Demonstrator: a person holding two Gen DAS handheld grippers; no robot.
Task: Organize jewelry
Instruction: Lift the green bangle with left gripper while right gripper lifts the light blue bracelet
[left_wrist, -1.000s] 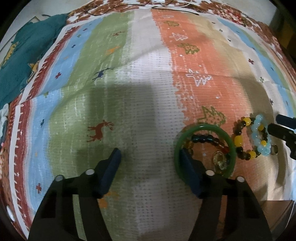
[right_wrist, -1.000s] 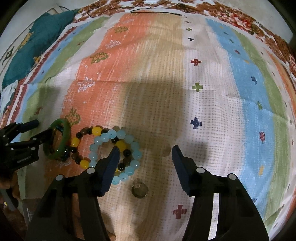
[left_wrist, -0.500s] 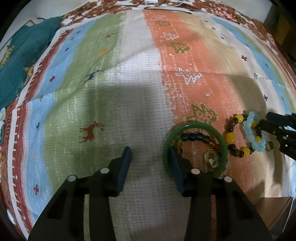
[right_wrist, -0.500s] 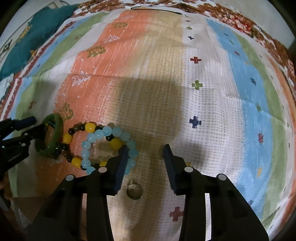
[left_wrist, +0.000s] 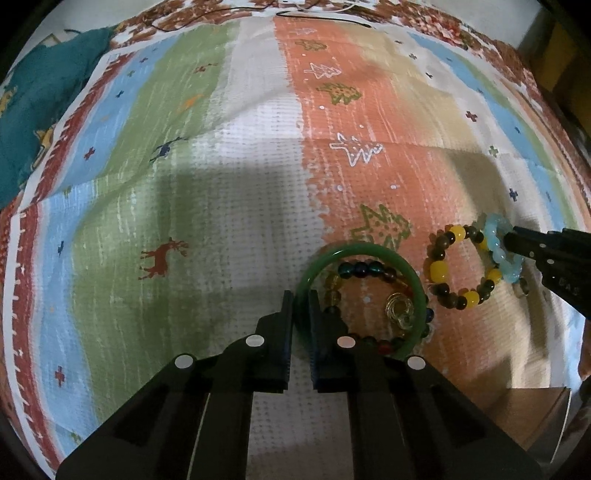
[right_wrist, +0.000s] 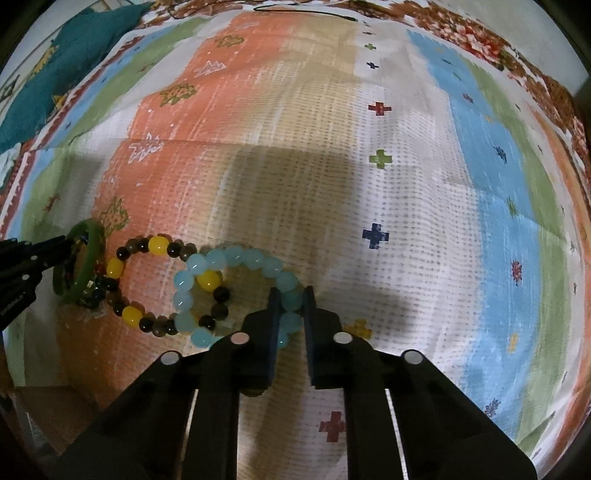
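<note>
We're pinching the green bangle (left_wrist: 364, 254) w/ the left gripper (left_wrist: 301, 295), jaws nearly closed on its rim. Right gripper (right_wrist: 290, 295) is clamping the blue bead bracelet (right_wrist: 236, 258), jaws narrow. Both are lying on the striped cloth (left_wrist: 229, 177), near its front edge, beside a yellow-brown bead bracelet (left_wrist: 443, 266).

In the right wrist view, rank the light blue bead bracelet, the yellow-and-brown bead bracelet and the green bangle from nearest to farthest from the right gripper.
1. light blue bead bracelet: clamped in the right gripper.
2. yellow-and-brown bead bracelet: to the left, overlapping the blue one.
3. green bangle: far left, held by the left gripper.
</note>
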